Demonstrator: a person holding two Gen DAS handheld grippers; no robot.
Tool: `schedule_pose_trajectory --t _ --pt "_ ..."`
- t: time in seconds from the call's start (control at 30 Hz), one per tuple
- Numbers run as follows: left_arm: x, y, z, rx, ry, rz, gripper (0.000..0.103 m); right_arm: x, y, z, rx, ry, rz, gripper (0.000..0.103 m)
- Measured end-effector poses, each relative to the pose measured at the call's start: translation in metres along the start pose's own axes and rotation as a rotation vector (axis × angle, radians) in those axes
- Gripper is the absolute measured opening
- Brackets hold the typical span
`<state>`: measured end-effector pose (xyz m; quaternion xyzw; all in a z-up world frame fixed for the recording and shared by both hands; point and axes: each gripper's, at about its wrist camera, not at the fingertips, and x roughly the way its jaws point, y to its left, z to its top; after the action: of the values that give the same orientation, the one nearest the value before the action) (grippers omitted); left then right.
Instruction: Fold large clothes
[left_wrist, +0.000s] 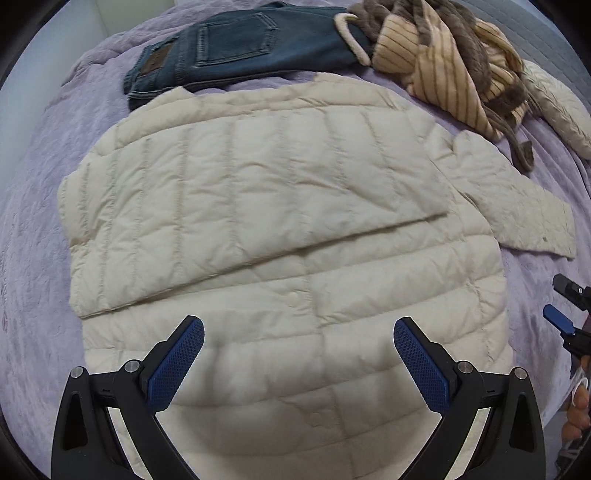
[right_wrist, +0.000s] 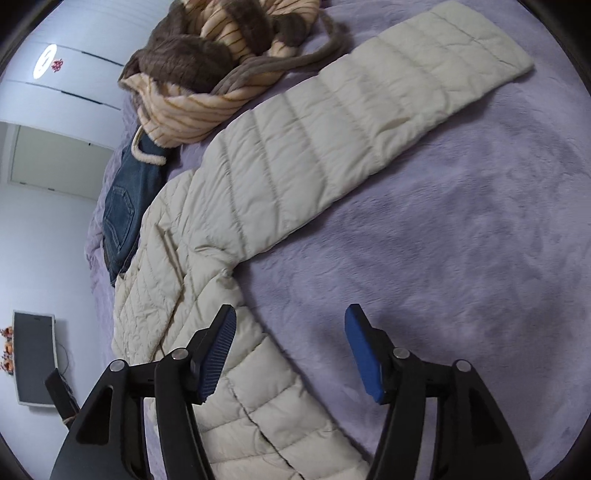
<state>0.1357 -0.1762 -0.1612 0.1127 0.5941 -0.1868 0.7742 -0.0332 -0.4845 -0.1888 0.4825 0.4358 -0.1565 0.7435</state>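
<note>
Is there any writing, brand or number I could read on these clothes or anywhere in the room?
No text can be read.
The brown waistband patch on the jeans: too blurred to read.
The small red mark on the white cupboard: too small to tell whether it is lettering.
The cream quilted jacket: no label showing.

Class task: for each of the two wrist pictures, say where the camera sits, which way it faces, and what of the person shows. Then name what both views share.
Left wrist: on the open left gripper, facing the cream quilted puffer jacket; fingertips show at the right edge.
Right wrist: on the open right gripper, facing along the jacket's outstretched sleeve and lilac plush bedspread; no skin shows.
Shared: jacket, blue jeans, striped tan-and-brown garment.
</note>
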Motion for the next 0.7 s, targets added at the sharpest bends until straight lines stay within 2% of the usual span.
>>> schedule_pose_trajectory --t 0.1,0.2,0.23,0.27,0.33,0.47,0.7 --pt "0.003 -0.026 0.0 0.035 0.014 -0.036 0.103 -0.017 -0.026 0.009 0.051 -0.057 -0.004 0.08" --pt "0.004 -0.05 -0.001 0.065 0.016 -0.049 0.103 -0.033 -0.048 0.02 0.083 -0.124 0.005 0.081" --pt "0.004 -0.056 -0.001 0.068 0.018 -0.056 0.103 -0.037 -0.054 0.023 0.095 -0.14 0.009 0.085" --pt "0.004 -0.063 -0.001 0.069 0.02 -0.063 0.103 -0.04 -0.061 0.028 0.11 -0.151 0.012 0.093" --pt "0.004 -0.075 0.0 0.073 0.021 -0.075 0.103 -0.042 -0.074 0.037 0.147 -0.161 0.022 0.097" --pt "0.007 -0.093 0.003 0.088 0.018 -0.085 0.103 -0.037 -0.09 0.054 0.208 -0.14 0.021 0.097" --pt "0.01 -0.105 0.009 0.097 0.023 -0.094 0.103 -0.021 -0.091 0.082 0.244 -0.162 0.084 0.097"
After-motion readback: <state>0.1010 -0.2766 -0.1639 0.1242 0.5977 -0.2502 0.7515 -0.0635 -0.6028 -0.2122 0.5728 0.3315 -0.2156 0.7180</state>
